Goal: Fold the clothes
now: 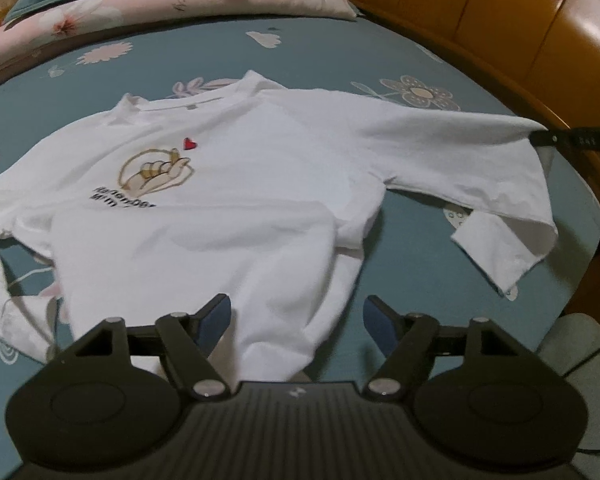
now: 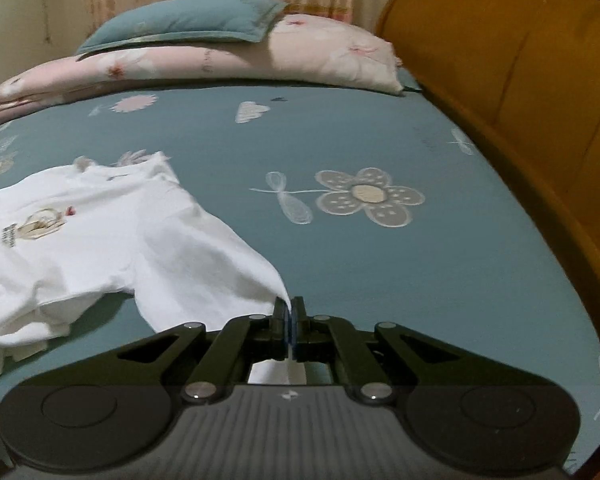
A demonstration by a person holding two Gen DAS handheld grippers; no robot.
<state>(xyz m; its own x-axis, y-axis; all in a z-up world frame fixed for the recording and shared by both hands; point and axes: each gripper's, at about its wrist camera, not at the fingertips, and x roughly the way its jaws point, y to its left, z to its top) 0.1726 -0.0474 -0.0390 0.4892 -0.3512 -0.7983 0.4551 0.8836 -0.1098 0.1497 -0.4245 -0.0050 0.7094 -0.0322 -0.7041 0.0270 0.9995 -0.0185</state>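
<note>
Folding is judged to be at an early stage. A white sweatshirt [image 1: 236, 184] is laid front-up on the teal bedsheet [image 1: 380, 56], its printed hand motif [image 1: 156, 174] and red heart [image 1: 189, 143] exposed and its collar turned toward the pillows [image 2: 188, 26] at the far end. The lower hem has been brought up over part of the print, so that one partial fold of the body may be counted as begun; it is uneven and rumpled.

The right sleeve [image 1: 452, 148] is seen lifted and drawn outward toward the wooden bed frame [image 1: 500, 12]. Its end is pinched in the right gripper [image 2: 291, 316], whose jaws are shut tight on the fabric, which is visible trailing through behind the pads. The cuff hangs folded under the raised cloth.

The left gripper [image 1: 296, 320] is held over the near hem with its jaws standing apart; cloth lies below and between them, but nothing is seen to be pressed.

Remaining, as judged: the held sleeve is to be laid across the body, the opposite sleeve [image 1: 4, 280], bunched at the near left, is to be dealt with likewise, and the body is to be folded neatly.
</note>
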